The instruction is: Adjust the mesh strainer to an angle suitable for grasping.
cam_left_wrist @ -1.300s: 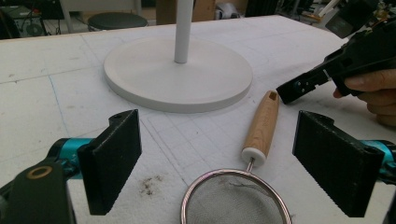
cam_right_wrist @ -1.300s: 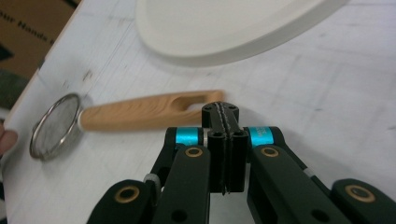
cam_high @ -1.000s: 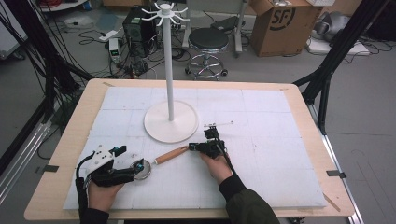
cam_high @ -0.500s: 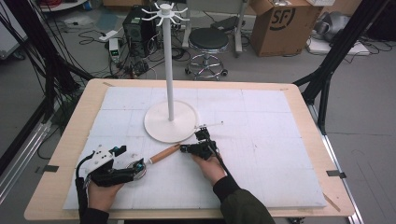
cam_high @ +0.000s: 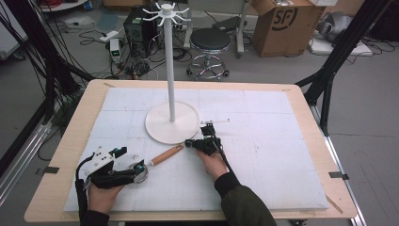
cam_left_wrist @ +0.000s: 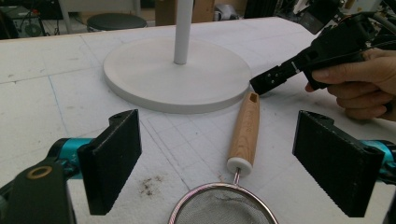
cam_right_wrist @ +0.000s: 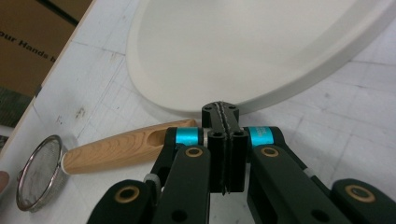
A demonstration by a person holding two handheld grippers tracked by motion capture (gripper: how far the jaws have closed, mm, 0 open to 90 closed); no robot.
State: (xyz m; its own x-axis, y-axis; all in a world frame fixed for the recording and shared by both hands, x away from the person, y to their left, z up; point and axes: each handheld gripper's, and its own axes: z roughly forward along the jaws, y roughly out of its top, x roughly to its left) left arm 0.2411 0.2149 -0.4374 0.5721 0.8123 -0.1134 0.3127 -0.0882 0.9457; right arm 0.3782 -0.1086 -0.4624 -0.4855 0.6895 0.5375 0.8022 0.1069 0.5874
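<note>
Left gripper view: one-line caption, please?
Open left gripper frames a wooden-handled strainer lying beside the stand base.

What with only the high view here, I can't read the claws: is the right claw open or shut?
Observer: The right claw is shut, with nothing between its jaws.
Operator: And the left claw?
Observer: The left claw is wide open; the strainer sits low between its jaws, untouched by the pads.
Operator: Anything on the handle?
Observer: The handle has a slot in its end, next to the base.
</note>
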